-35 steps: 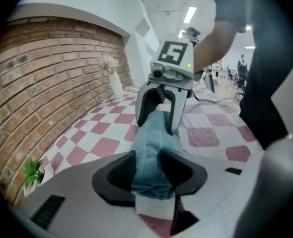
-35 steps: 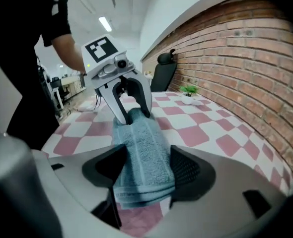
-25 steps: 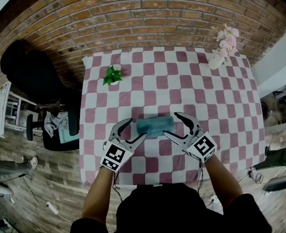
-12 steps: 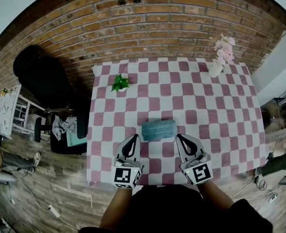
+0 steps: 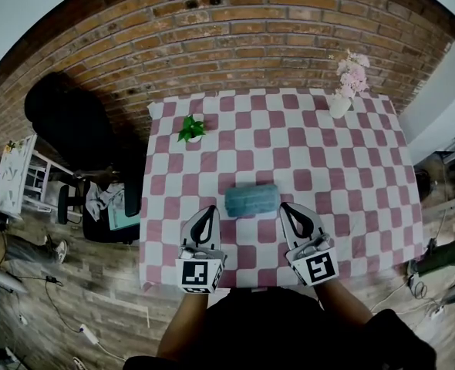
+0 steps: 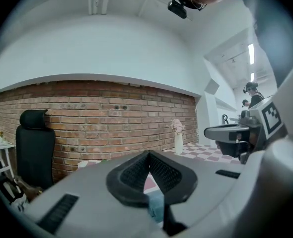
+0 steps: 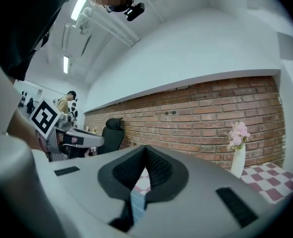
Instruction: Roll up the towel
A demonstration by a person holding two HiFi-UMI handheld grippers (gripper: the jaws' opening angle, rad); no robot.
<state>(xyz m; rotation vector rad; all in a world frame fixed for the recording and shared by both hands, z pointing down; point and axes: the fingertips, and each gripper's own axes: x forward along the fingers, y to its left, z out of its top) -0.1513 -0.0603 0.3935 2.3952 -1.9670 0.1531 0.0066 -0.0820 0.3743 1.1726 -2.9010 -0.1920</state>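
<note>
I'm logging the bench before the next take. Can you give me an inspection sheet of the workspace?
Surface: table covered by a pink-and-white checked cloth.
Job's things: teal towel lies rolled up near the front edge.
Clutter: small green plant and vase of pink flowers, both towards the back.
Grippers: left gripper and right gripper flank the towel, jaws shut on nothing.
Cables: floor cables beside the table.
Surroundings: brick wall; black chair.
</note>
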